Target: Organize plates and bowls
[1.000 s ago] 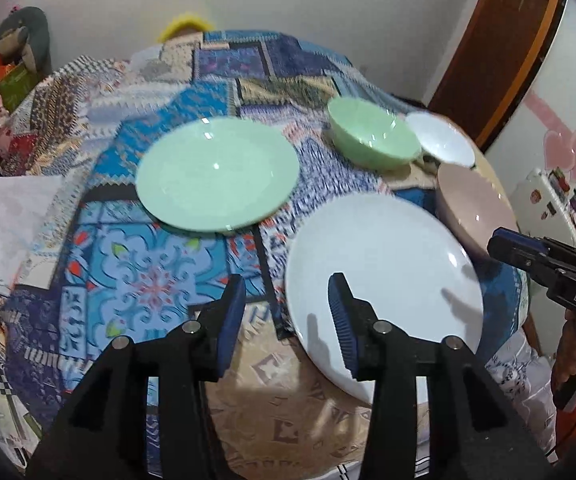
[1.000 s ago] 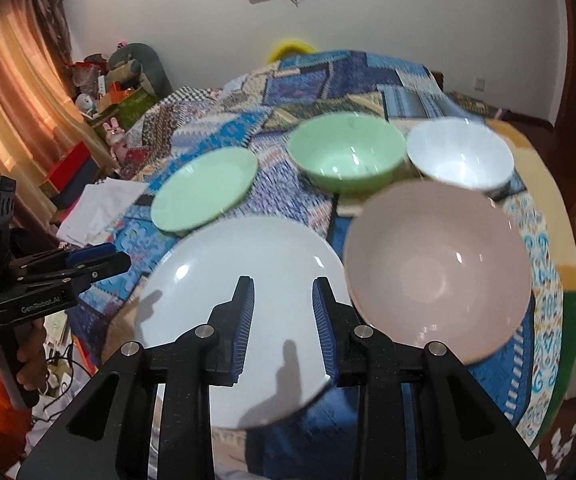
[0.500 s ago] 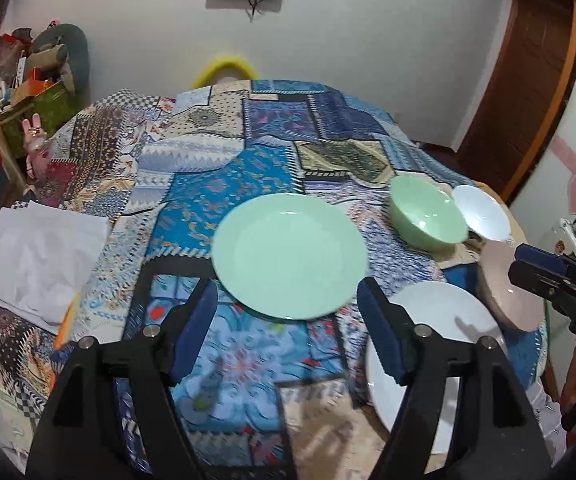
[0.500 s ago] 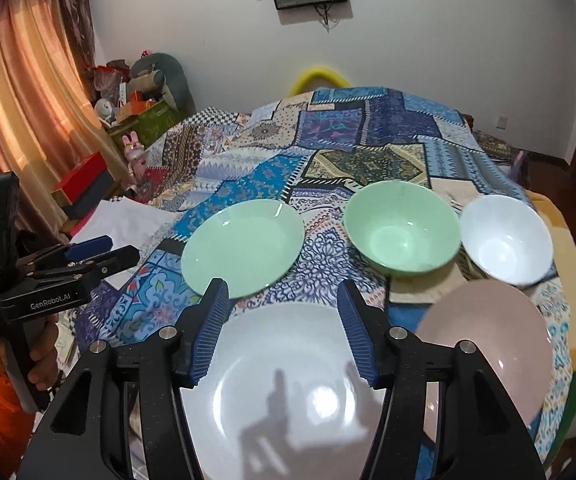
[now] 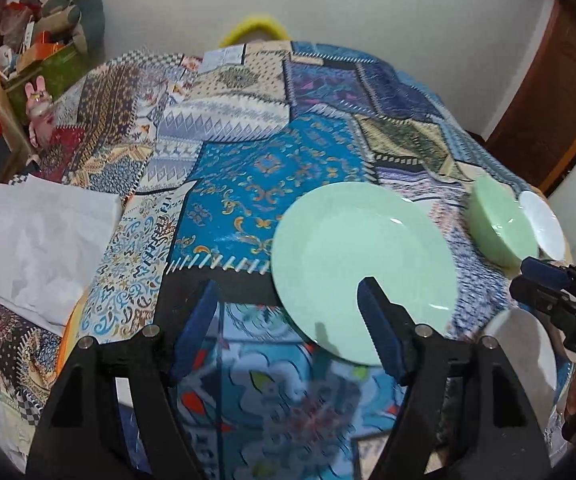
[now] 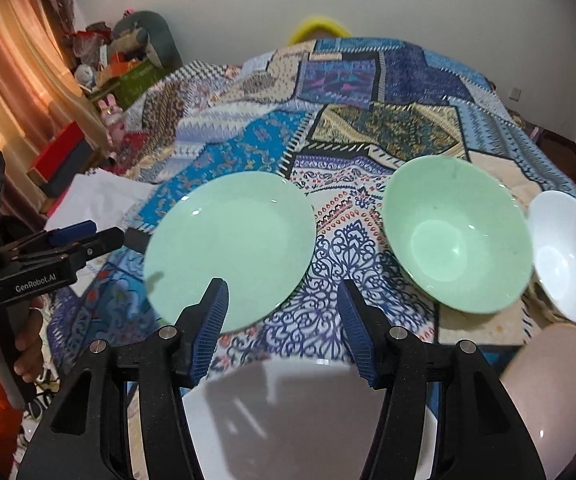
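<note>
— What lies in front of you, from the left?

— A crumpled white sheet of paper (image 5: 43, 248) at the left edge of the surface, which wears a patchwork cloth of blue, cream and gold prints (image 5: 271, 160). Then a smooth, round, pale green plate (image 6: 227, 248), glossy and shallow, lying flat on the cloth. Right of it a deeper pale green bowl (image 6: 454, 236), then a small glossy white bowl (image 6: 568, 254) just beside it; I cannot tell whether their rims touch. Nearest me sits a big round white plate (image 6: 308, 420), and at the far right a wide pale pink bowl (image 6: 552, 392).

— And your tongs?

— My left tongs (image 5: 288, 328) stand wide apart with nothing between the ribbed blue pads; they have just been opening. They hover over the cloth at the green plate's near left rim. My right tongs (image 6: 283, 322) are partly open, have also just been opening, and hold nothing; they hang above the white plate's far edge.

— Room to move?

— Bare cloth stretches well behind the green plate and between it and the paper. The bowls crowd the right edge of the surface.

— The room?

— A plain pale wall, peach curtains (image 6: 11, 80) and piled boxes and soft toys (image 6: 127, 56) on the left, a brown wooden door frame (image 5: 560, 92) at the right.
</note>
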{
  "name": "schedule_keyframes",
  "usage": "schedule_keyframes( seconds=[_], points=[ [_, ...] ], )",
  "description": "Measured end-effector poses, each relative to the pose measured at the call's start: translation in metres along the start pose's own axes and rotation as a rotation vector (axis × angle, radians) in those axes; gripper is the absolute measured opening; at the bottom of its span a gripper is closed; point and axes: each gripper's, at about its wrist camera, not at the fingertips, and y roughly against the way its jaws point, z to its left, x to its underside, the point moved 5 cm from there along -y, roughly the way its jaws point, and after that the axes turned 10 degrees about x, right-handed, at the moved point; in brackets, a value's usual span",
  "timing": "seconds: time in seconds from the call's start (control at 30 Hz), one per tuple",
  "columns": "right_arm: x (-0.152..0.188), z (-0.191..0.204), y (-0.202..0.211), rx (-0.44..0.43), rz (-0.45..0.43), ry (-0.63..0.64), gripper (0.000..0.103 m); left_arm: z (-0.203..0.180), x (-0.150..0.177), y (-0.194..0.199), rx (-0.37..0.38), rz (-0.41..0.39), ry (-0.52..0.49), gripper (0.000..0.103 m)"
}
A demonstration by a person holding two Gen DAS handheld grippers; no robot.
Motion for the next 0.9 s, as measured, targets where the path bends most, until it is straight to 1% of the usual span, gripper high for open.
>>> schedule_keyframes(
  seconds=[0.17,0.2,0.23,0.27,0.4,0.43,0.47,0.5,0.67,0.9],
  points=[
    [-0.004,0.002,-0.020,0.021,0.032,0.022,0.053,0.014,-0.006,-0.027,0.005,0.032,-0.003,0.072],
    [-0.004,0.003,-0.025,0.022,0.042,0.027,0.053,0.016,-0.006,-0.030,0.005,0.034,-0.007,0.070],
    [-0.005,0.003,-0.029,0.024,0.050,0.029,0.052,0.018,-0.007,-0.035,0.006,0.039,-0.014,0.065],
    [-0.005,0.004,-0.032,0.025,0.057,0.032,0.049,0.018,-0.007,-0.039,0.011,0.047,-0.017,0.063],
    [-0.004,0.007,-0.043,0.032,0.084,0.056,0.038,0.019,-0.007,-0.054,0.054,0.083,-0.029,0.039],
    [-0.005,0.008,-0.046,0.036,0.091,0.057,0.033,0.019,-0.007,-0.058,0.062,0.095,-0.032,0.034],
    [-0.005,0.008,-0.048,0.034,0.100,0.059,0.029,0.019,-0.006,-0.060,0.068,0.101,-0.029,0.031],
    [-0.006,0.008,-0.050,0.035,0.106,0.058,0.028,0.019,-0.006,-0.063,0.074,0.107,-0.024,0.028],
    [-0.009,0.006,-0.057,0.038,0.127,0.053,0.028,0.021,-0.006,-0.072,0.115,0.128,0.003,0.025],
    [-0.008,0.008,-0.066,0.041,0.146,0.072,0.028,0.016,-0.004,-0.077,0.095,0.132,-0.049,0.025]
  ],
)
